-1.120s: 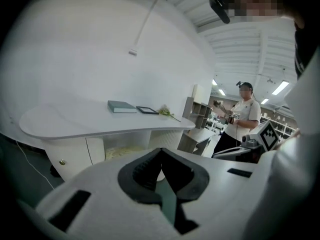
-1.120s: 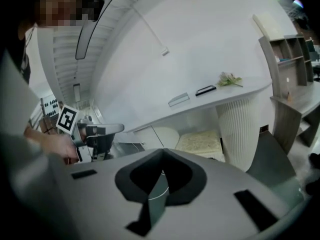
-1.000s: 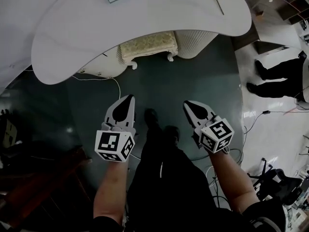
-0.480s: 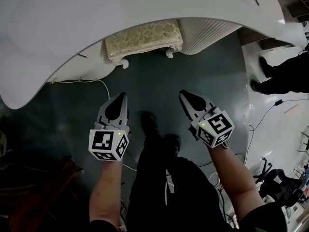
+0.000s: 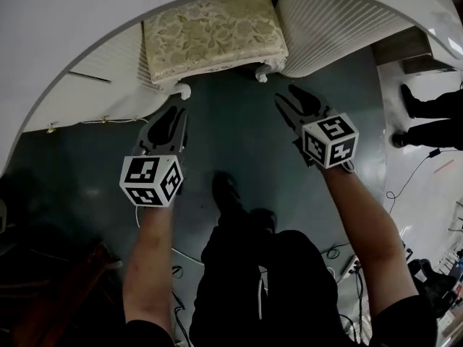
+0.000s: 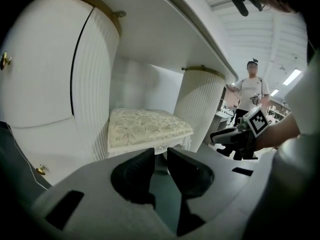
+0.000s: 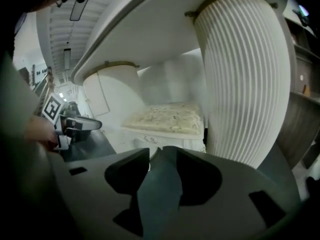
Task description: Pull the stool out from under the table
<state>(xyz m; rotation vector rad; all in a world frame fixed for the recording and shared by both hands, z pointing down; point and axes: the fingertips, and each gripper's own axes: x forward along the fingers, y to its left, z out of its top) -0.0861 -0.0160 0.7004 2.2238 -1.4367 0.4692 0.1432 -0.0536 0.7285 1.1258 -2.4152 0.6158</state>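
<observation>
While one stool (image 5: 213,38) is sitting tucked under the table (image 5: 43,35), just ahead of the fingers, two grippers are hovering low before it. The fingers of the left gripper (image 5: 176,109) are standing narrowly apart, having just been opening, with nothing between them. Those of the right gripper (image 5: 288,96) are gaping slightly wider, likewise just opening, and are empty.

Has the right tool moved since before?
Yes. The right tool has come forward, nearly up to the stool under the table; its jaws have just been opening, nothing between them.
</observation>
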